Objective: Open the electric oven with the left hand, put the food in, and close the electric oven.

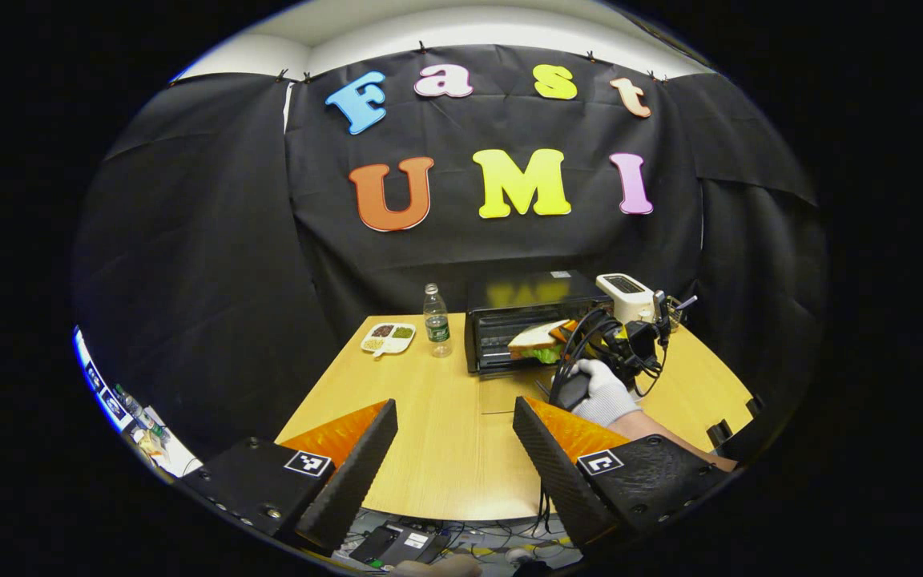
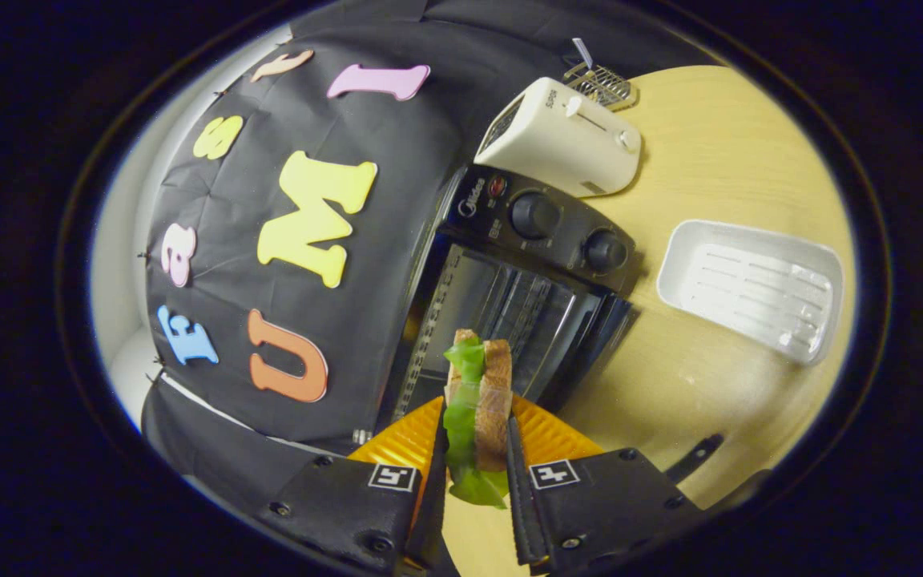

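In the right gripper view the right gripper (image 2: 473, 449) grasps the sandwich (image 2: 477, 409): both fingers press on its flanks, one on the bread crust, the other against the green lettuce that hangs out below. The camera is rolled well onto its side, so the table (image 2: 718, 160) runs up toward one o'clock. Just past the sandwich, at twelve o'clock from the claw, stands the electric oven (image 2: 525, 288) with its door down and the dark cavity and rack exposed; its two knobs lie toward one o'clock. Beyond them at twelve to one o'clock sits the white toaster (image 2: 562, 148), touching or just beside the oven's end. An empty white tray (image 2: 750, 288) rests on the wood at two o'clock, apart from the oven.

In the left gripper view the left gripper (image 1: 453, 449) hangs released, fingers spread wide over the near table edge, level and facing the oven (image 1: 530, 316) at about one o'clock. There a gloved hand (image 1: 602, 389) holds the other gripper with the sandwich (image 1: 540, 340) at the oven's mouth. A water bottle (image 1: 436, 320) stands at twelve o'clock, with a divided snack plate (image 1: 388, 338) to its eleven o'clock side.
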### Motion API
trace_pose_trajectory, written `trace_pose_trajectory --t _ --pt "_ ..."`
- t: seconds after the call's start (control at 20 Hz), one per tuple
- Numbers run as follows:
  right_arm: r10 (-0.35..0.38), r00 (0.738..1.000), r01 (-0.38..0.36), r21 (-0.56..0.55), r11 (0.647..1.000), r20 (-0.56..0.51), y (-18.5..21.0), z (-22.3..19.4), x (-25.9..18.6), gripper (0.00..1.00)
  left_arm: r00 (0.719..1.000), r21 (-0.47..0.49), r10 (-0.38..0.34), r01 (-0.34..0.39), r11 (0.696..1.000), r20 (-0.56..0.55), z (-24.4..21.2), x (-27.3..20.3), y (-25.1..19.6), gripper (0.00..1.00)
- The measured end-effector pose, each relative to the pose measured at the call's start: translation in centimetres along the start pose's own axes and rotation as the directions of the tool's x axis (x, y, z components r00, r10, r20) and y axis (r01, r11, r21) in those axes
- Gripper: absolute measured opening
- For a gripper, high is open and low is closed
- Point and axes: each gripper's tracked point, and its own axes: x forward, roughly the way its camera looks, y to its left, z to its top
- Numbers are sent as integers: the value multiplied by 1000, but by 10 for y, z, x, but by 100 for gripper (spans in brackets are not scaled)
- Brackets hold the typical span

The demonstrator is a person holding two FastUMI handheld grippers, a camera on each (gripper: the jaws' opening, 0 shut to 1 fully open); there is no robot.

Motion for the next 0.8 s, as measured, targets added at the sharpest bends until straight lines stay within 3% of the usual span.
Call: trace_pose_trajectory --t 0.25,0.4,0.5,0.55,0.6,0.65,0.75,0.8 --pt "-26 999 26 32 999 19 0 -19 56 38 999 0 21 -21 1000 -25 -9 3 17 96" --pt "-42 996 33 108 994 81 -2 -13 76 38 999 7 21 -21 1000 -43 -13 13 22 96" --pt "-69 994 61 95 994 88 -5 -12 90 39 999 9 22 -21 1000 -43 -11 16 24 96" --pt "-78 994 75 51 996 78 -9 -14 96 30 999 11 19 -19 1000 -42 -9 17 23 96" --pt "-88 993 84 45 995 74 -10 -11 101 42 999 11 17 -17 1000 -35 -8 19 23 96" --pt "-109 991 106 41 994 76 -15 -9 102 44 999 7 14 -14 1000 -34 -6 21 22 96" --pt "-121 991 121 -5 993 58 -17 -6 104 58 999 -10 0 0 1000 -41 -8 23 18 96" --pt "-114 992 116 -34 993 58 -14 -1 100 58 999 -17 -8 7 1000 -40 -9 25 16 96"
